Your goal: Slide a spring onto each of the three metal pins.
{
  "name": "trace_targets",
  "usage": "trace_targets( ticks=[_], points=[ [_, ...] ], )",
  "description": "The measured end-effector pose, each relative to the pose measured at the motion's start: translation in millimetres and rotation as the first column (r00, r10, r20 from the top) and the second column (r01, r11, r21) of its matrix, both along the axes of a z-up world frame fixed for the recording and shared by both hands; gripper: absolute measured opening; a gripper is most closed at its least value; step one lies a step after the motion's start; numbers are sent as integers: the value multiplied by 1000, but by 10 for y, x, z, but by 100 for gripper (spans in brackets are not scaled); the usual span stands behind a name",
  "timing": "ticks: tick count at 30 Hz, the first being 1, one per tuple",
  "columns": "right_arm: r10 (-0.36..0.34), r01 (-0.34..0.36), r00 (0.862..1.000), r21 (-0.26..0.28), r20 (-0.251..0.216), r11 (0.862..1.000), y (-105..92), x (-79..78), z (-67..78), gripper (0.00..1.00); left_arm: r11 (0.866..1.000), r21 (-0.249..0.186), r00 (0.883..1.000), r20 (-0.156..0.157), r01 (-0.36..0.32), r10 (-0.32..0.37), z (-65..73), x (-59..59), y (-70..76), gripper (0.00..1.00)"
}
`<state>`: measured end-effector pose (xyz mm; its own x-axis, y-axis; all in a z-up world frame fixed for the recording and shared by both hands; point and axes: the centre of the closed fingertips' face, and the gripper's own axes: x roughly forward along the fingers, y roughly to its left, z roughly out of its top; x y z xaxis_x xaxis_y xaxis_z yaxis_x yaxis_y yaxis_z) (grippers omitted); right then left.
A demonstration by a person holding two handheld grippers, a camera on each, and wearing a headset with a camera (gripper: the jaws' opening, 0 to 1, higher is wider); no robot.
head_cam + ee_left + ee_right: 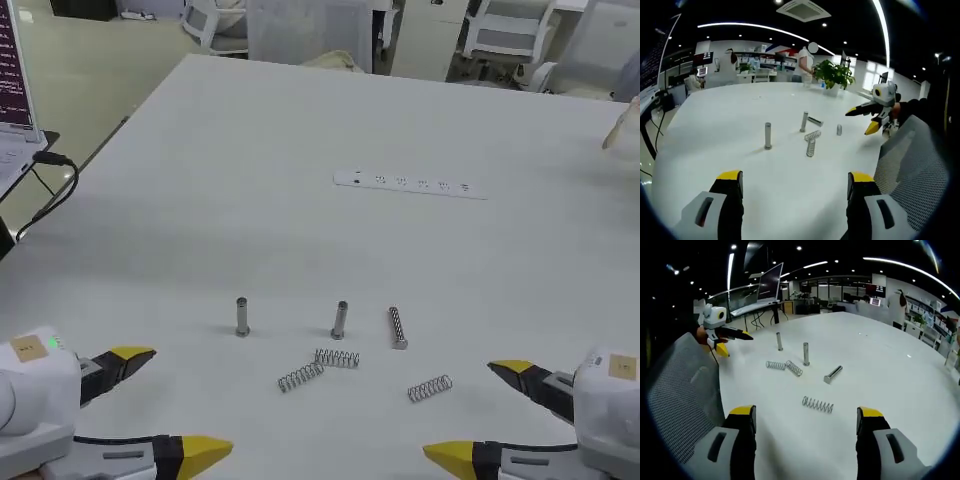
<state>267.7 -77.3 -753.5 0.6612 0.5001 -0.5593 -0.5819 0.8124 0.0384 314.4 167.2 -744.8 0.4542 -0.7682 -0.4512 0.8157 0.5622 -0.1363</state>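
- Your left gripper hovers low over the near left part of the white table. Its jaws are spread wide and there is nothing between them.
- Your right gripper mirrors it at the near right, jaws just as far apart and empty too.
- Between the two grippers and a little farther out, three metal pins sit in a row across the table.
- The left pin stands upright, and so does the middle pin.
- The right pin is down on its side; the right gripper view shows it lying flat on the tabletop.
- All three springs lie loose on the table, on your side of the pins.
- The middle spring lies just in front of the middle pin.
- The left spring angles away from the middle spring's end toward you. You can't tell whether those two touch.
- The right spring lies apart from the other two, near your right gripper and straight ahead of its jaws.
- A white power strip lies well beyond the pins, toward the far side of the table.
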Motion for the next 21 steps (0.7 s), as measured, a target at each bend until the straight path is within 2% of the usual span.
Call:
trace_targets(
  ticks=[21],
  points=[
    [2, -2, 1000, -7, 8, 1000, -15, 52, 68, 80, 1000, -2, 1000, 8, 4, -4, 27, 0, -11, 83]
  ],
)
